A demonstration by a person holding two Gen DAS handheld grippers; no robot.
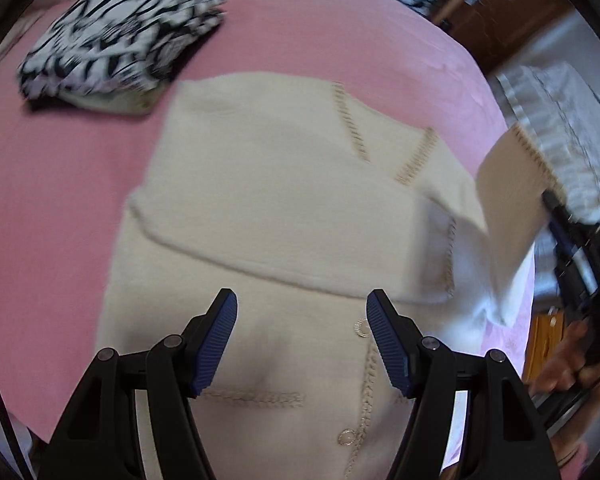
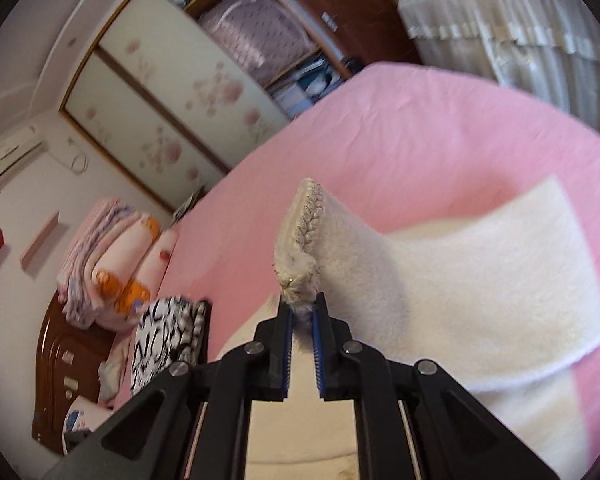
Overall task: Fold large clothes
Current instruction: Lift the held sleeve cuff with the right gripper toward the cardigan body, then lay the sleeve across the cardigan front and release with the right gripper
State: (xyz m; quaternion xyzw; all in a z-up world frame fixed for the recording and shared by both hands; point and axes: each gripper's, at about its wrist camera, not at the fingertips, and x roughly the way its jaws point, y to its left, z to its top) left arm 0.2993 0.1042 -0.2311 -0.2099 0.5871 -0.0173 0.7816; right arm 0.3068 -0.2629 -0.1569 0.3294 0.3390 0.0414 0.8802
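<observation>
Firmly, right claw (image 2: pixel 302 312) pinches fuzzy cream cardigan's (image 1: pixel 284 208) braided cuff (image 2: pixel 300 256); left claw (image 1: pixel 302 320) gapes empty

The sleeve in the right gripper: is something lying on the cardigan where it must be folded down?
Nothing visible. The right gripper is shut on the sleeve cuff. The cardigan body carries only its other sleeve, already folded. The left gripper hovers open above the lower front; the patterned pile lies apart.
</observation>
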